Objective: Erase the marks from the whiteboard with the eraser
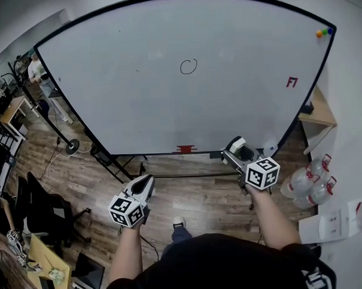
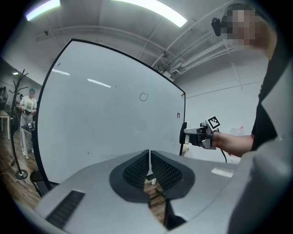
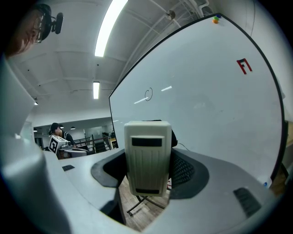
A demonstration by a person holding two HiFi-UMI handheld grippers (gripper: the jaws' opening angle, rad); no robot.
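Observation:
The whiteboard (image 1: 167,93) stands on a wheeled frame ahead of me, its surface also filling the left gripper view (image 2: 105,123) and the right gripper view (image 3: 206,105). A black circle mark (image 1: 188,66) sits near its middle, and a red "F" mark (image 1: 292,81) lies toward the right edge. My right gripper (image 1: 236,147) is shut on the cream eraser (image 3: 147,155), held low, in front of the board's bottom edge. My left gripper (image 1: 144,183) hangs lower left with its jaws shut and nothing between them.
Coloured magnets (image 1: 324,32) sit at the board's top right corner. A red item (image 1: 185,149) rests on the bottom ledge. Water bottles (image 1: 308,183) stand on the floor at right, black chairs (image 1: 37,210) at left. A person (image 1: 37,72) stands far left.

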